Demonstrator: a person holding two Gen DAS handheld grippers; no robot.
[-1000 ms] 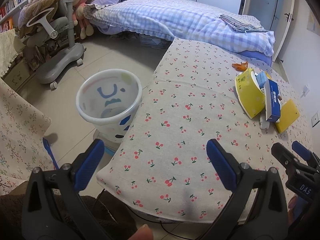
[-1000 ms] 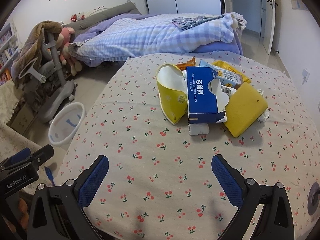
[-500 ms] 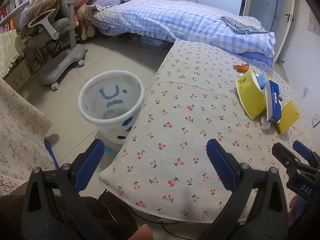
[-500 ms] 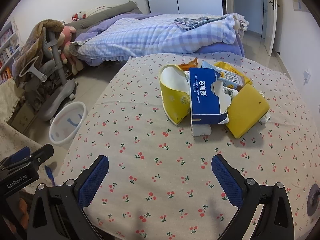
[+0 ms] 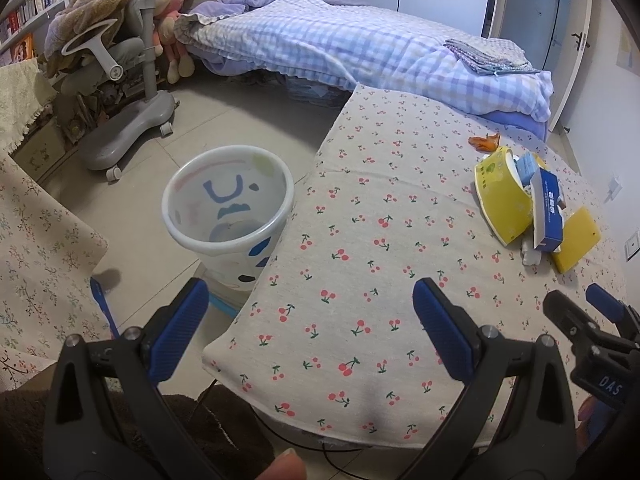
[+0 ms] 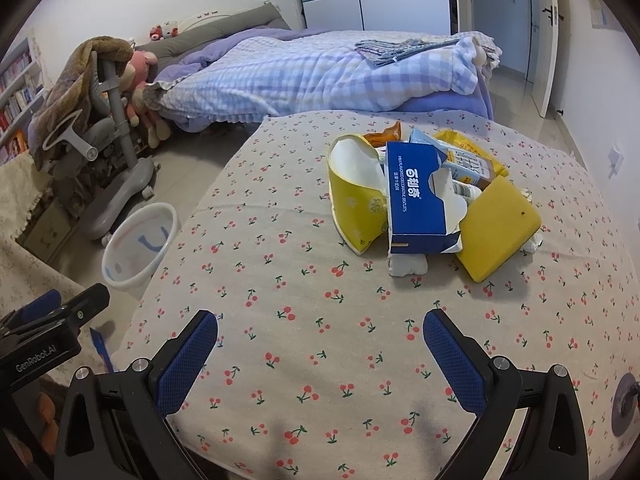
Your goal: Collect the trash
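Left gripper (image 5: 306, 312): spread wide, empty, held over the near left corner of the surface; it also shows at the left edge of the right wrist view.
Right gripper (image 6: 320, 344): spread wide, empty, above the near part of the surface, aimed at the trash.
Surface (image 6: 320, 300): covered by a cloth printed with cherries.
Trash (image 6: 428, 204): one pile on the far right of the surface, well apart from both grippers.
Yellow carton (image 6: 354, 204): torn open, at the pile's left side.
Blue box (image 6: 416, 204): torn, leaning on the yellow carton.
Sponge (image 6: 498, 228): yellow, at the pile's right, touching the blue box.
White scrap (image 6: 406, 266): under the blue box's near end.
Orange wrapper (image 5: 485, 142): behind the pile.
Bin (image 5: 228, 210): white, on the floor just beside the surface's left edge, upright.
Bed (image 6: 320, 76): beyond the surface, checked quilt.
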